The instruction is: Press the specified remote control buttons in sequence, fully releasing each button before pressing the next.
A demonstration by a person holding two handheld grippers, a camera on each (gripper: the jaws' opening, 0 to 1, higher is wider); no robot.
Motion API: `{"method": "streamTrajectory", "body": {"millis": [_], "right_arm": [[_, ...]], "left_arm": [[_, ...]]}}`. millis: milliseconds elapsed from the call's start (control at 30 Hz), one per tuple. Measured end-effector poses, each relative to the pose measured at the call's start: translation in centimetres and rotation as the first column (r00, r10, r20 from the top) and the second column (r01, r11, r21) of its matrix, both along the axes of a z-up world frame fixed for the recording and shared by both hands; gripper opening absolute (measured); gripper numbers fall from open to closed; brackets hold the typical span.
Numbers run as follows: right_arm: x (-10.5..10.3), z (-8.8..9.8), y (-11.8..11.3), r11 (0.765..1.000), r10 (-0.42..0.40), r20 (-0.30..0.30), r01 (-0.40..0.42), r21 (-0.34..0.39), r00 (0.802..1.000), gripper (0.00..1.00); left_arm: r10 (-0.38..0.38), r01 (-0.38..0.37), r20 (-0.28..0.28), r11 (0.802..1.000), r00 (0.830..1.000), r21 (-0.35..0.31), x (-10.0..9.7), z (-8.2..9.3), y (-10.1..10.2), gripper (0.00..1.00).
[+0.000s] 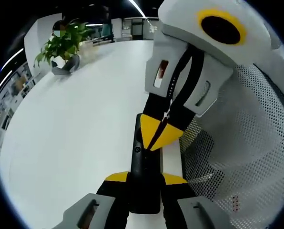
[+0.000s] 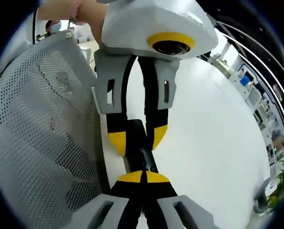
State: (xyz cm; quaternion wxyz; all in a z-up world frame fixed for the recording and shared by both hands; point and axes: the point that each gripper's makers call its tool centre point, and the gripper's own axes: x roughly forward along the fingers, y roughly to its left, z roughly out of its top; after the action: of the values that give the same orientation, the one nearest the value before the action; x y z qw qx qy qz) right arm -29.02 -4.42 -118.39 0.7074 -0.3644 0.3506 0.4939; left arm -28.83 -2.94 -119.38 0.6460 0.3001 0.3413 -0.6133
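Observation:
A long black remote (image 1: 149,164) lies lengthwise over the white table (image 1: 75,143). My left gripper (image 1: 145,178) is shut on its near end, with one yellow fingertip on each long side. My right gripper (image 1: 159,134) comes in from the upper right, its yellow tips pressed together and set down on the remote's far half. The button under them is hidden. In the right gripper view my right gripper (image 2: 143,177) is shut with nothing between its tips, which sit on the remote (image 2: 145,160). The left gripper (image 2: 137,139) grips the remote from the opposite end.
A white perforated mesh panel (image 1: 247,143) stands close beside the remote and also shows in the right gripper view as the mesh panel (image 2: 37,119). A potted green plant (image 1: 63,45) stands far across the table. A hand (image 2: 80,12) holds the left gripper.

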Motion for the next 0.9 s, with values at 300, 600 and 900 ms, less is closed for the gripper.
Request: {"method": "streamTrajectory", "body": {"millis": [300,600,900], "right_arm": [[0.7,0.0,0.4,0.998,-0.062,-0.032,0.063,0.011,0.998,0.0],[1.8,-0.1,-1.1,0.989,-0.125,-0.148,0.135,0.056,0.981,0.0],[1.5,-0.1,0.0,0.996,-0.048,-0.23,0.063,0.061,0.972,0.0]], "left_arm": [[0.006,-0.006,-0.013,0.999,1.0,-0.037,0.1,0.1,0.1,0.24],[-0.005,0.003,-0.022,0.997,1.0,-0.073,0.0,0.1,0.2,0.24],[-0.005,0.004,-0.013,0.997,1.0,-0.075,0.0,0.1,0.2,0.24]]}}
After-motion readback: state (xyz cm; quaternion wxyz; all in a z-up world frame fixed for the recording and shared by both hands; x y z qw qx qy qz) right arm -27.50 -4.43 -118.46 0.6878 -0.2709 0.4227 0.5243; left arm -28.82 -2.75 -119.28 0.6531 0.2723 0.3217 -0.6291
